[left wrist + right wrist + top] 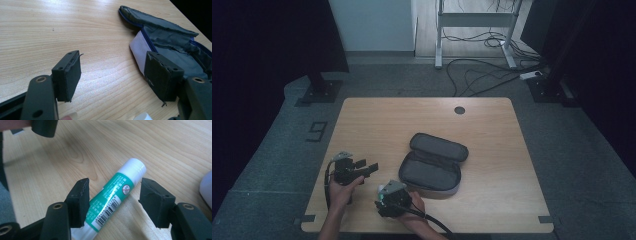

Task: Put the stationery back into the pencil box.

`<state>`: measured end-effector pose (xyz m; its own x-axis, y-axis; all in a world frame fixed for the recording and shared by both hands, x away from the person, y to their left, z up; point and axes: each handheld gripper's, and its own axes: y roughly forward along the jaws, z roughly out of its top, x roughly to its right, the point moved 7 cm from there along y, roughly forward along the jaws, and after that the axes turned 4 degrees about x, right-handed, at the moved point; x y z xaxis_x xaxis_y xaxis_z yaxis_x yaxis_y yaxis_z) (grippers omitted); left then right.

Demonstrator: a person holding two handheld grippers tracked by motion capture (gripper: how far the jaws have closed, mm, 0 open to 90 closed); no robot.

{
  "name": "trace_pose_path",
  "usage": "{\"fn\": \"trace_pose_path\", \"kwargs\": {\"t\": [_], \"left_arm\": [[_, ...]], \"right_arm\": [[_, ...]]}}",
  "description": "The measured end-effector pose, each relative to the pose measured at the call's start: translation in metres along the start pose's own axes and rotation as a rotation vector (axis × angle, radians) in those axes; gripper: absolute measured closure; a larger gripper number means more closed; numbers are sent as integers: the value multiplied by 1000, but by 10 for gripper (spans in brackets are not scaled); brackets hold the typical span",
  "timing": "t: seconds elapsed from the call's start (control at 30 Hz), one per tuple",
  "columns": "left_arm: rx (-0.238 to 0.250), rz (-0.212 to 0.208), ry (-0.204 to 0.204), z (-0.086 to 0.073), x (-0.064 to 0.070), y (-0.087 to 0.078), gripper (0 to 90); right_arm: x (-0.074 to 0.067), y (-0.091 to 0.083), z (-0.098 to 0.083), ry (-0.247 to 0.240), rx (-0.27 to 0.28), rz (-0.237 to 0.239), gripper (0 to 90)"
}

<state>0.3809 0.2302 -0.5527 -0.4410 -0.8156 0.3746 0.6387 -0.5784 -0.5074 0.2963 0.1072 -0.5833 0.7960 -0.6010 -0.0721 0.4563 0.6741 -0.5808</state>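
The green-and-white plastic glue stick (pixel 113 196), lying flat on the wooden counter (pixel 162 147) between the right hand-held gripper's (pixel 113 203) spread jaws, looks light, rigid and slippery, best pinched mid-barrel.

Your forearms came in bare, with no sleeve showing at the near edge. Each hand carried a black gripper. The left gripper (pixel 371 168) had a grey three-cornered plate on top and a black cable looping at its left. The right gripper (pixel 113 201) bore a similar pale plate, and a thick black cable trailed off its near right side. Both had blocky black jaws with worn, ragged pads, small screw holes and brass-coloured pivot rivets.
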Motion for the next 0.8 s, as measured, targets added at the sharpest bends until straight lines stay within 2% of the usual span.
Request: {"fn": "trace_pose_path", "kwargs": {"t": [0.37,0.6,0.7,0.8], "left_arm": [[3,0,-5,0,-2,-2,299],[3,1,-7,0,-2,-2,299],[3,0,-6,0,-2,-2,299],[3,0,-6,0,-2,-2,299]], "right_arm": [[1,6,-6,-9,-33,-21,476],[4,7,-7,-12,-39,-46,560],[7,6,-7,-25,-39,-64,641],[8,6,-7,-30,-40,-67,645]]}}
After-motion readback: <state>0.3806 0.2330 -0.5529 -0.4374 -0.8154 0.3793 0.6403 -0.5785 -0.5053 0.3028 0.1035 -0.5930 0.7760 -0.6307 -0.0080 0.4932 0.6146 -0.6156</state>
